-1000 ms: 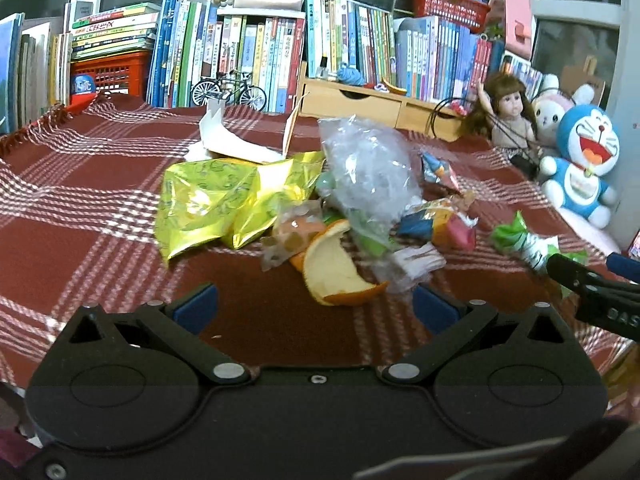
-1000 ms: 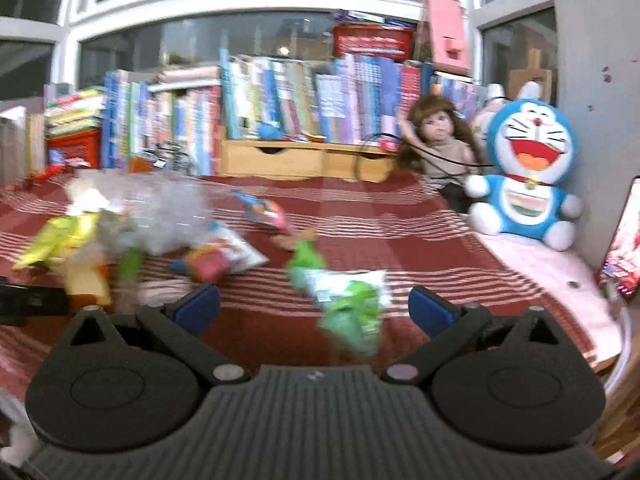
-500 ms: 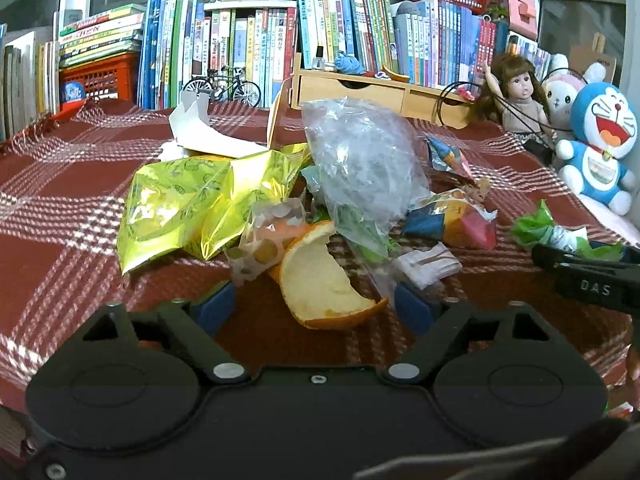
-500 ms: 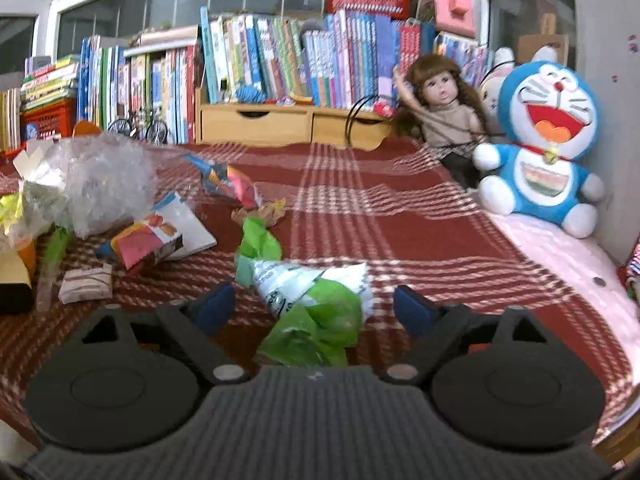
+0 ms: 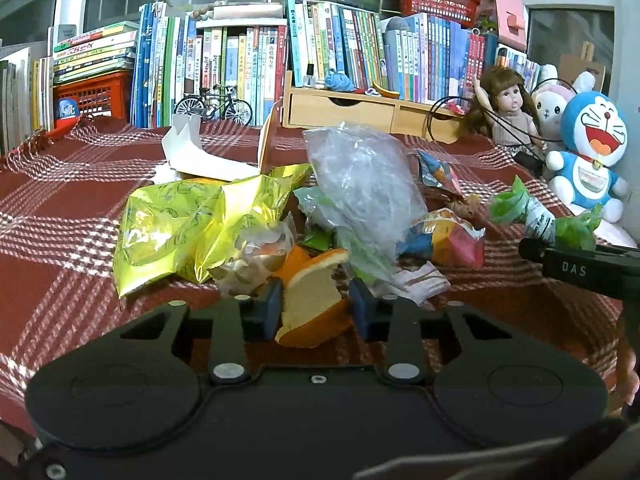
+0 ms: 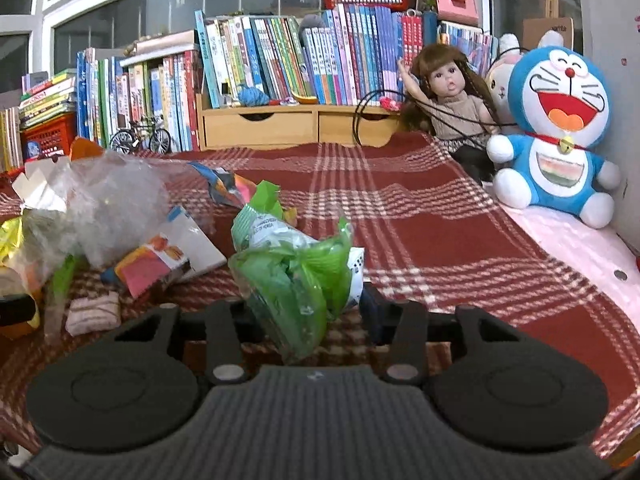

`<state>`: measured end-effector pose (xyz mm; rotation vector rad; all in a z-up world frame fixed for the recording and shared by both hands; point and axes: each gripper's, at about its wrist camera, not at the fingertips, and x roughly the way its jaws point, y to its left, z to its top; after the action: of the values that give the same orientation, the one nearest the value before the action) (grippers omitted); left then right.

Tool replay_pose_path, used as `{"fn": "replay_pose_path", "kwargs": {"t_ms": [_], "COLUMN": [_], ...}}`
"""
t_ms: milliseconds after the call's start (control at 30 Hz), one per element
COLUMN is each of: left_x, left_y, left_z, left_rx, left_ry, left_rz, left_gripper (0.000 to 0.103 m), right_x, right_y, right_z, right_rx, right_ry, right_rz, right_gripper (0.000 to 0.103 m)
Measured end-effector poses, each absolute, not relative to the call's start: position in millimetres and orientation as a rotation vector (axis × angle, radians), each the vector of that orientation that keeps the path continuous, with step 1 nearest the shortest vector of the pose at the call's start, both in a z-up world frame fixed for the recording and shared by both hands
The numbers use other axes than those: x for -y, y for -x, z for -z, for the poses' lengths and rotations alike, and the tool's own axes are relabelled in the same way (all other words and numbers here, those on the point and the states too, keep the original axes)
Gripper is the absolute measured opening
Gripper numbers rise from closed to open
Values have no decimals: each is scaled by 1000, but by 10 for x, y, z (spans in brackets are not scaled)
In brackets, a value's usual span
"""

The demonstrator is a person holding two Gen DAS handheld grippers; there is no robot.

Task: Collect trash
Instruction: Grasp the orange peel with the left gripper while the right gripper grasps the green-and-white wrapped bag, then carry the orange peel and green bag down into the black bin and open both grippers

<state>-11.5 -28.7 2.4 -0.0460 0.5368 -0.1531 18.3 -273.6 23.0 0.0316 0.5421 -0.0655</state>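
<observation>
Trash lies heaped on a red plaid cloth [image 5: 60, 208]. My left gripper [image 5: 318, 306] has an orange peel [image 5: 312, 296] between its blue pads; the jaws are closing and both pads touch it. Behind the peel are a yellow foil bag [image 5: 192, 224], a clear plastic bag [image 5: 360, 184] and a colourful carton [image 5: 444, 236]. My right gripper [image 6: 308, 308] is closing on a crumpled green wrapper [image 6: 288, 272], which fills the gap. Its left pad is hidden behind the wrapper and its right pad touches it. The same wrapper [image 5: 536, 216] shows in the left wrist view, above the right gripper's black finger [image 5: 580, 268].
Torn white paper [image 5: 200, 160] and a small folded scrap [image 5: 416, 280] also lie in the heap. At the back stand rows of books [image 5: 248, 68], a wooden drawer unit [image 5: 344, 108], a model bicycle [image 5: 214, 106] and a red basket [image 5: 88, 96]. A doll [image 6: 448, 104] and a blue plush toy [image 6: 560, 136] sit at the right.
Both grippers came forward and down onto the heap. Their jaws went from wide apart to close around the orange peel on the left and the green wrapper on the right.
</observation>
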Motion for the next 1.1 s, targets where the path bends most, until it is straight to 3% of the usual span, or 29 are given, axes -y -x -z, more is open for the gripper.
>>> {"fn": "replay_pose_path", "kwargs": {"t_ms": [1100], "left_x": [-52], "left_y": [717], "left_z": [-250], "left_rx": [-528], "left_ry": [97], "left_rz": [145], "left_gripper": [28], "right_x": [2218], "right_y": [474], "right_z": [-481], "right_rx": [-516], "right_ry": [-5], "right_rz": [-81], "right_gripper": [50]}}
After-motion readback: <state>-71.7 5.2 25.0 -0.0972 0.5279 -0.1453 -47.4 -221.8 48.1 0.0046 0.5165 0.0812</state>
